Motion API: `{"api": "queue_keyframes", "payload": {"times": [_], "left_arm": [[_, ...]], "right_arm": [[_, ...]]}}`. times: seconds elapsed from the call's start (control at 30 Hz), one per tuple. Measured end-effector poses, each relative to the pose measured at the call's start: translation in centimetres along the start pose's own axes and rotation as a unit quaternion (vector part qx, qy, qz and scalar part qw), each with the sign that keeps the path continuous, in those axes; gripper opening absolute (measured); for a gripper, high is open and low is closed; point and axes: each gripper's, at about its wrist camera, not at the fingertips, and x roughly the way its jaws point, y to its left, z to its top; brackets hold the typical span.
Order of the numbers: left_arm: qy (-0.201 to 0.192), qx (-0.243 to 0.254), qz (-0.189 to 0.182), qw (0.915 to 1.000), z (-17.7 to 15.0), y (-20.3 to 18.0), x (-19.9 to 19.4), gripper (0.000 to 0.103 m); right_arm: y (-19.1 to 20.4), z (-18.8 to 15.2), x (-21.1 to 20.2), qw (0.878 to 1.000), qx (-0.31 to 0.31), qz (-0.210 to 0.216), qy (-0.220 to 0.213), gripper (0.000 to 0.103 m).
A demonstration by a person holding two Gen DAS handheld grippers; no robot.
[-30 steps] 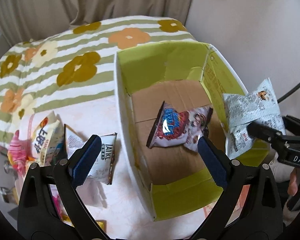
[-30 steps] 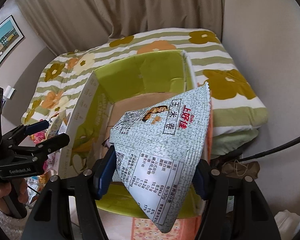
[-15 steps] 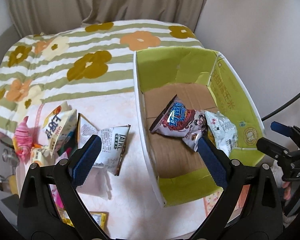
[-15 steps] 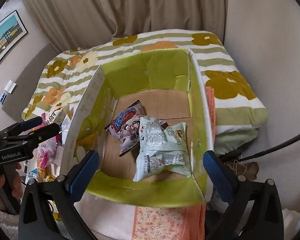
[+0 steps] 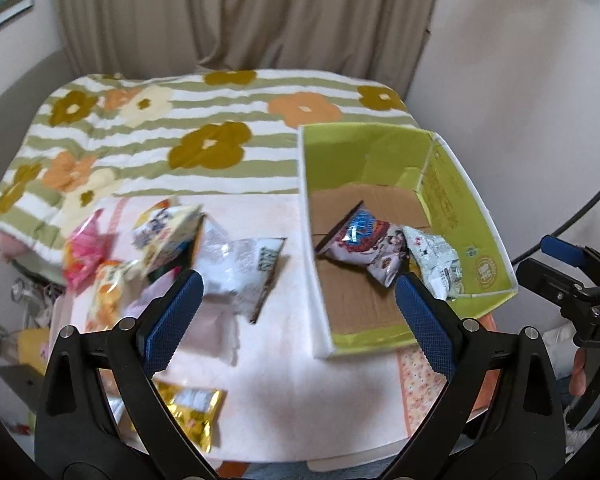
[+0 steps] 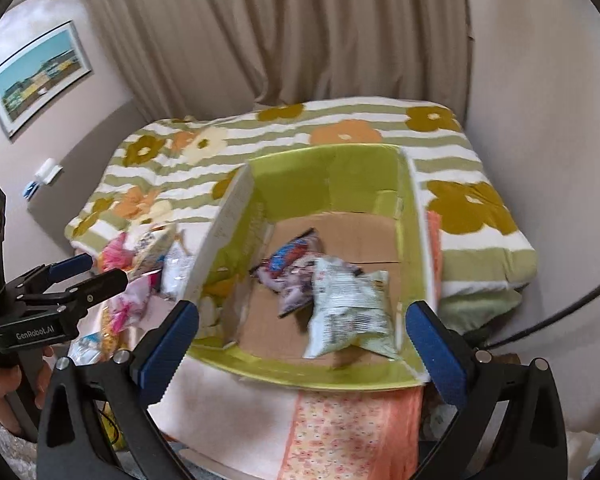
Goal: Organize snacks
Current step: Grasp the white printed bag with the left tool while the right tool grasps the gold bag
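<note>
Pale pink desk [image 5: 284, 392] surface carries all items. Left gripper [image 5: 296, 312] and right gripper [image 6: 302, 340]: both wide open, holding nothing. Loose snack packets [image 5: 240, 272] lie near the left gripper at 11 o'clock; a yellow packet [image 5: 192, 404] sits closer, at 7 o'clock. Green box [image 6: 332, 376] at 1 o'clock in the left view holds the grey-green packet [image 6: 344, 312] and two others. Risk: packets overlap, so one grasp may pinch two. Box wall obstructs direct transfer. Flowered bedding [image 5: 204, 136] and curtain [image 5: 240, 12] lie beyond
</note>
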Motion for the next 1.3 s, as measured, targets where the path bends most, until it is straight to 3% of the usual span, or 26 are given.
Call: {"api": "queue_keyframes", "payload": {"times": [0.33,0.57,0.93,1.13,1.3], "left_arm": [[0.007,-0.064,0.077,0.9949,-5.3,7.0,-4.5,0.097],[0.02,-0.08,0.094,0.9922,-8.2,12.6,-6.0,0.097],[0.128,-0.009,0.067,0.9895,-13.1,20.8,-3.2,0.097],[0.179,0.041,0.039,0.9823,-15.1,22.7,0.1,0.097],[0.199,0.083,0.036,0.9759,-16.1,23.4,2.4,0.097]], "right_arm": [[5.8,-1.4,0.8,0.994,-0.062,0.088,-0.003,0.103],[11.1,-2.2,2.4,0.988,-0.098,0.116,0.014,0.103],[19.8,-5.1,9.6,0.976,-0.138,0.141,0.096,0.103],[23.8,-8.0,13.5,0.966,-0.183,0.122,0.138,0.103],[26.0,-10.1,15.7,0.953,-0.234,0.11,0.154,0.103]]}}
